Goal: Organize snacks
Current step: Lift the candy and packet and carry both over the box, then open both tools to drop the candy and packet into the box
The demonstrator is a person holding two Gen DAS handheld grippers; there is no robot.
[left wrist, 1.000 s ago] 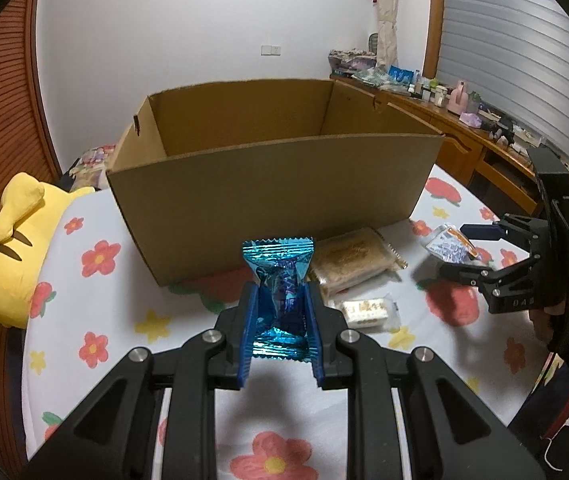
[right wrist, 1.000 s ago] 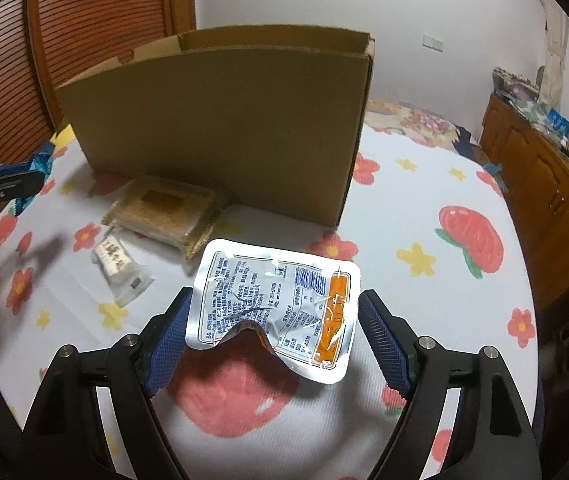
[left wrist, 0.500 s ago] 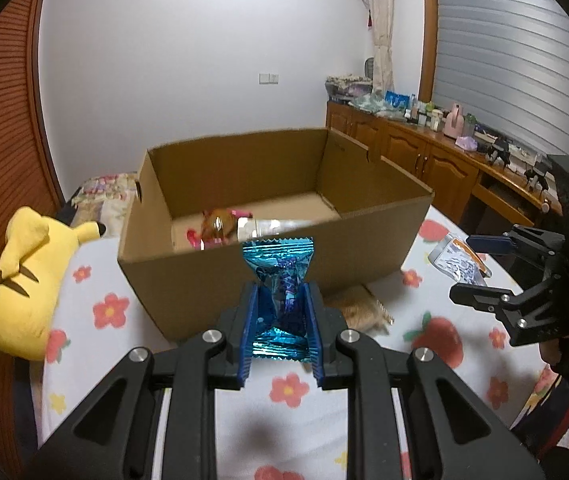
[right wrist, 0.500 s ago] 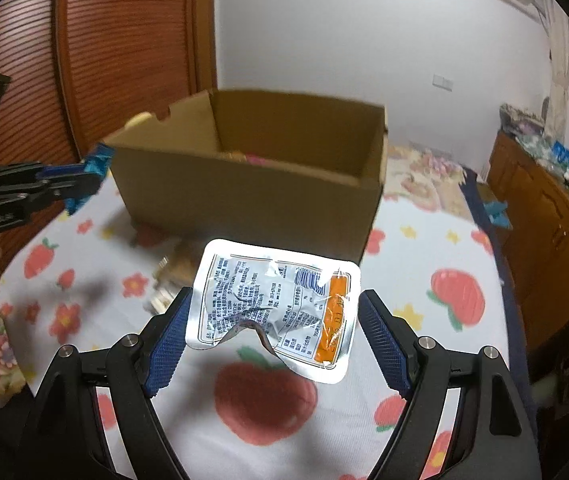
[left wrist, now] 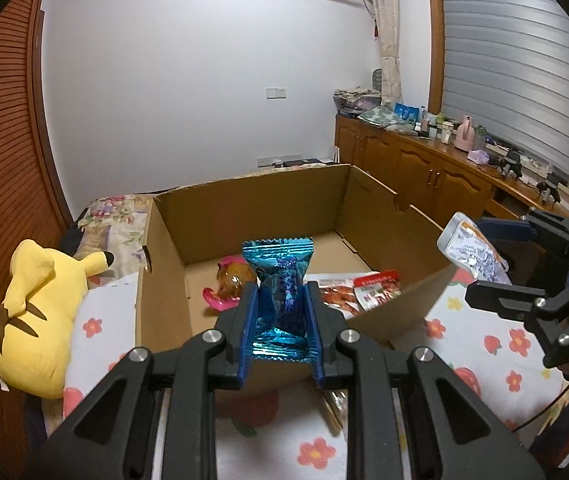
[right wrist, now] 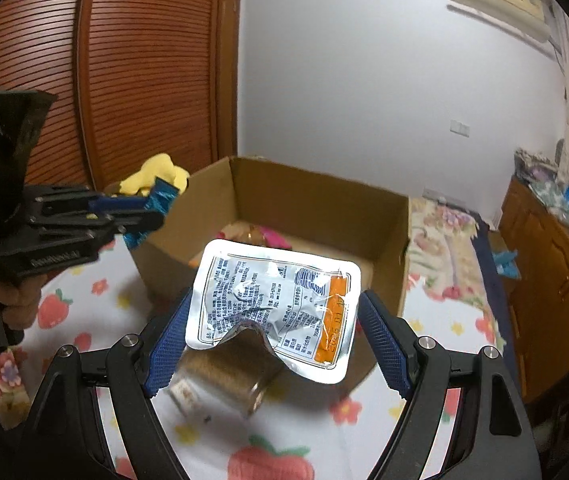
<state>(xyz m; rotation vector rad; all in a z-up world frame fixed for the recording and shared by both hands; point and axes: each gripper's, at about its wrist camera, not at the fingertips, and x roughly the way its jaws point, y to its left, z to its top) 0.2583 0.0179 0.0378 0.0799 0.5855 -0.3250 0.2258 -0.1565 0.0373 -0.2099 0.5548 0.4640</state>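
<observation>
Both grippers have risen above the open brown cardboard box (left wrist: pixel 368 216), left gripper (left wrist: pixel 280 320) clamping blue foil candy (left wrist: pixel 278 280), right gripper (right wrist: pixel 276 320) spanning silver pouch (right wrist: pixel 272 304): clear the rim, then release.

Bedroom with white walls.
Wooden cabinets (left wrist: pixel 416 172) are lining the right wall under a shuttered window (left wrist: pixel 524 60); a slatted wardrobe (right wrist: pixel 124 68) is standing left.
</observation>
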